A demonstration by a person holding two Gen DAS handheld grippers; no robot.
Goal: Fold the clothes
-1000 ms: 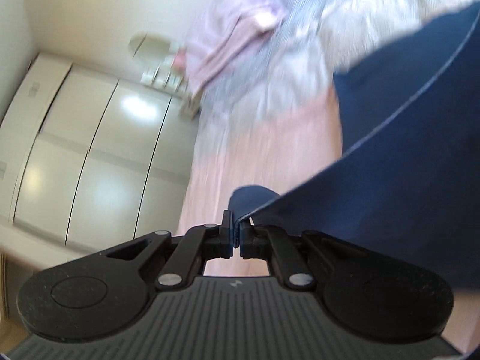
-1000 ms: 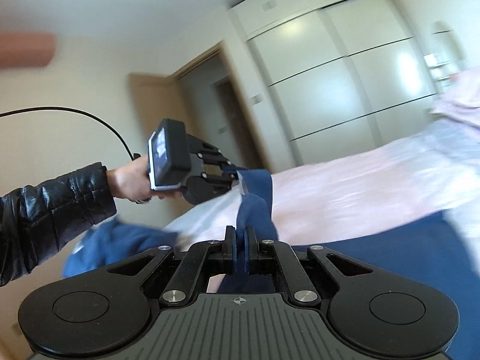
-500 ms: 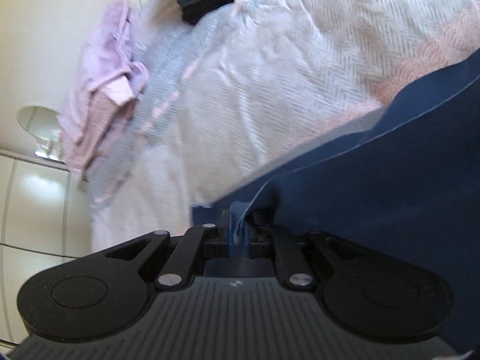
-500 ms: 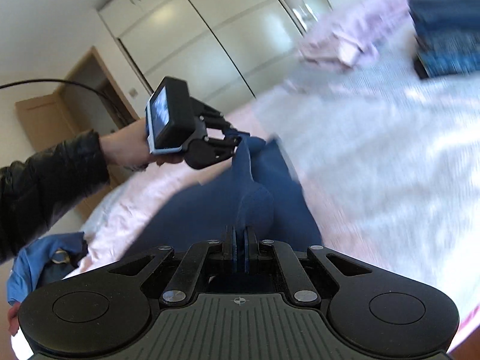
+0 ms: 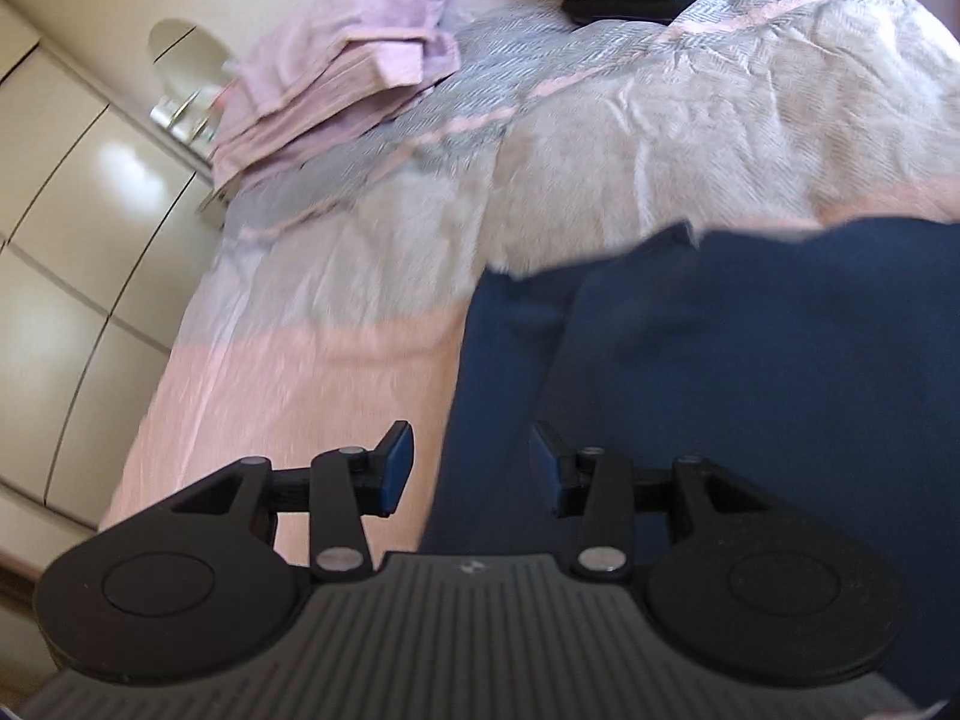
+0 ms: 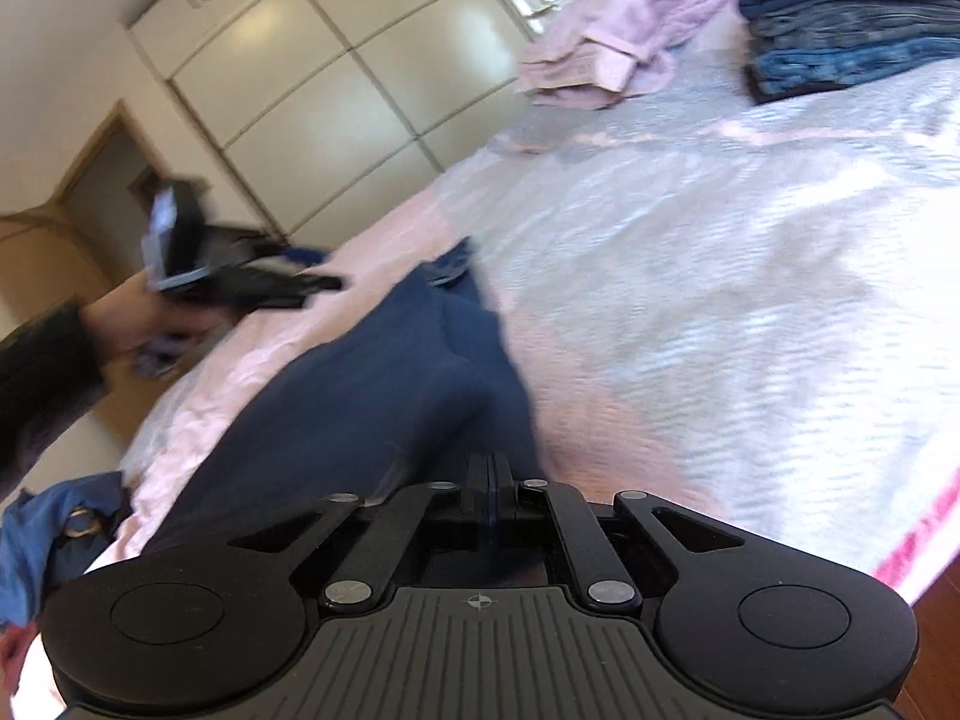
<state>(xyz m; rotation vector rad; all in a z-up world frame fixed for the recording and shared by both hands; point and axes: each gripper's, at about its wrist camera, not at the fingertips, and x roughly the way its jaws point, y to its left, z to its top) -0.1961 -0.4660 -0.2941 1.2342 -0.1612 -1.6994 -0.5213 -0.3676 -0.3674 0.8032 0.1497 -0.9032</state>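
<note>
On the bed (image 6: 690, 312), a navy garment (image 5: 750, 372) lies spread over the pink-and-white bedspread, its far edge laid down near the middle of the mattress. Left gripper (image 5: 474, 471): jaws opening, pads apart with nothing pinched, the cloth's edge lying beneath and beyond them. Right gripper (image 6: 491, 498): fingers pressed together, apparently pinching a thin edge of the navy garment at the near side. Folded lilac clothes (image 5: 342, 78) and a dark stack (image 6: 852, 18) sit well apart at the bed's head. Step in hand, by judgement: laying the garment flat and releasing it. The next move likely calls for releasing the right pinch, then regrasping an edge to begin the fold.
</note>
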